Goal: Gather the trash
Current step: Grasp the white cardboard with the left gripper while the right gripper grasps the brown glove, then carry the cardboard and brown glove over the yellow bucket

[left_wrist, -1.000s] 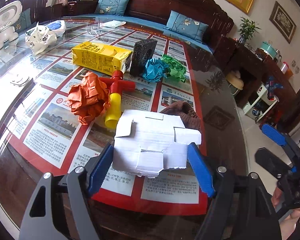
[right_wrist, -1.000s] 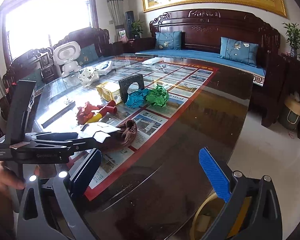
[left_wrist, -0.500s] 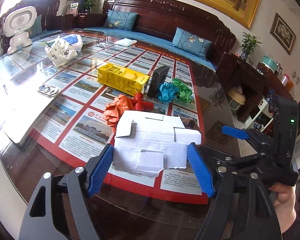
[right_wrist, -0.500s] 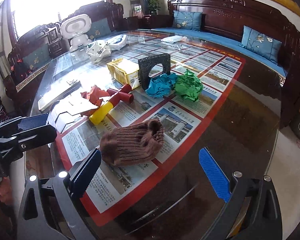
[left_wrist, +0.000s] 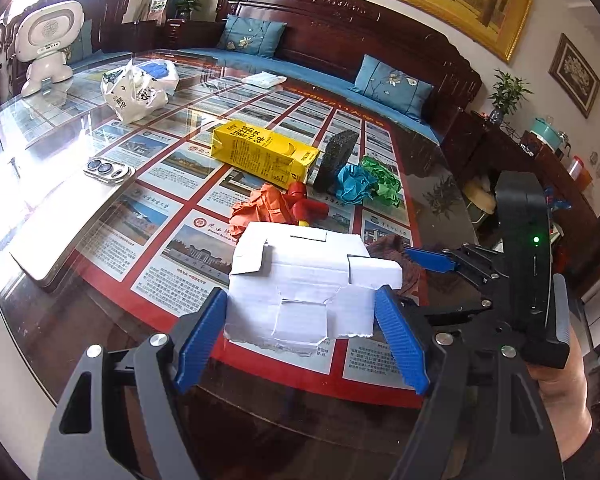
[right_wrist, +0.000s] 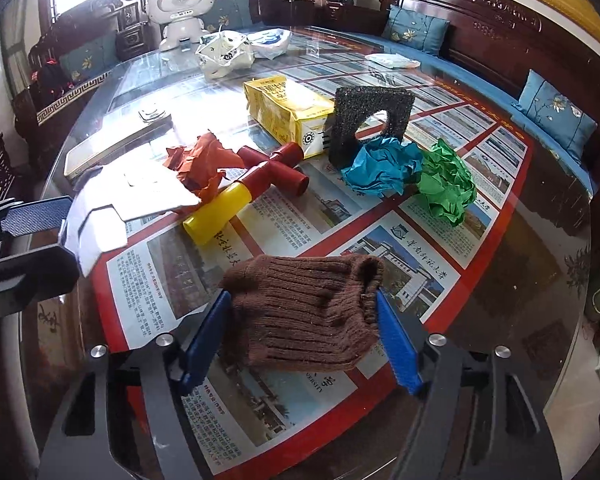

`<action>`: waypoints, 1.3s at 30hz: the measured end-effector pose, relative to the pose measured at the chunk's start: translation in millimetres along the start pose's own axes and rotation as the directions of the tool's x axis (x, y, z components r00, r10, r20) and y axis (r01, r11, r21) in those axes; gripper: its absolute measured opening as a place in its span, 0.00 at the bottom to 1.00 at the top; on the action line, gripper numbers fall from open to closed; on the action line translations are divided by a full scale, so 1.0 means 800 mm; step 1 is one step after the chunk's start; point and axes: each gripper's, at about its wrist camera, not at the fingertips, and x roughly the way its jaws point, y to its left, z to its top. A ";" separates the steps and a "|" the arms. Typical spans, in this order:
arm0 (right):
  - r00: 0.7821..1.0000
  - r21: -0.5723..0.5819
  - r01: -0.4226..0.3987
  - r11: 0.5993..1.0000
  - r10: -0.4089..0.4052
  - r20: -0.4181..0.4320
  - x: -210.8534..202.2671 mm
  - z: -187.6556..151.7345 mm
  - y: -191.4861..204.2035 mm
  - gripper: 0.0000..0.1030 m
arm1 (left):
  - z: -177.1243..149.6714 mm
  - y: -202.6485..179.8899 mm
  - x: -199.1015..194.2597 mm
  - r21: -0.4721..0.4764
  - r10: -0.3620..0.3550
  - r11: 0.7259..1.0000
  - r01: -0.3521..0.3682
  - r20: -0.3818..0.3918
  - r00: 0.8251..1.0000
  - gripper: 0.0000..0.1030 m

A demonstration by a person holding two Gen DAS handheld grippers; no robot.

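Note:
My left gripper [left_wrist: 300,292] is shut on a flattened white cardboard piece [left_wrist: 308,276] and holds it above the glass table [left_wrist: 100,320]. My right gripper [right_wrist: 302,296] is low over the table and its jaws are closing on a brown knit sock [right_wrist: 304,312]. Both blue pads [right_wrist: 396,340] touch the sock's sides. Beyond it lie an orange paper ball [right_wrist: 202,164], a red and yellow pipe toy [right_wrist: 260,176], a yellow carton [right_wrist: 288,112], a black foam block [right_wrist: 368,120], a blue paper ball [right_wrist: 384,168] and a green paper ball [right_wrist: 446,184].
A phone [left_wrist: 108,170] and a silver slab [left_wrist: 60,232] lie at the table's left. White plastic bags [left_wrist: 136,92] and a white robot figure [left_wrist: 48,44] stand at the back. A wooden sofa [left_wrist: 340,40] runs behind the table, whose near edge curves just below both grippers.
My right gripper moved in from the table's edge to the brown sock and its jaws narrowed around it. The left gripper drew back slightly with the cardboard still held.

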 end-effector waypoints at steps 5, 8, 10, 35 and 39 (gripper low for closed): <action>0.999 -0.030 -0.038 0.999 0.038 0.010 -0.008 -0.003 0.001 0.25 | -0.002 -0.003 0.010 0.005 0.001 1.000 -0.001 -0.020 1.000 0.74; 0.998 -0.018 -0.052 0.999 0.052 0.031 -0.022 -0.011 -0.005 0.20 | -0.003 -0.006 0.012 0.006 0.002 1.000 -0.002 -0.026 1.000 0.74; 0.998 -0.013 -0.050 0.999 0.051 0.049 -0.034 -0.018 -0.010 0.20 | -0.003 -0.010 0.012 0.013 0.000 1.000 0.000 -0.029 1.000 0.74; 0.989 0.181 0.030 0.983 -0.055 0.135 -0.190 -0.163 -0.140 0.17 | -0.021 -0.230 0.045 0.248 -0.229 0.932 0.266 -0.167 0.959 0.74; 0.989 0.239 0.066 0.969 -0.095 0.112 -0.206 -0.202 -0.173 0.17 | -0.034 -0.283 0.066 0.286 -0.266 0.902 0.323 -0.220 0.939 0.74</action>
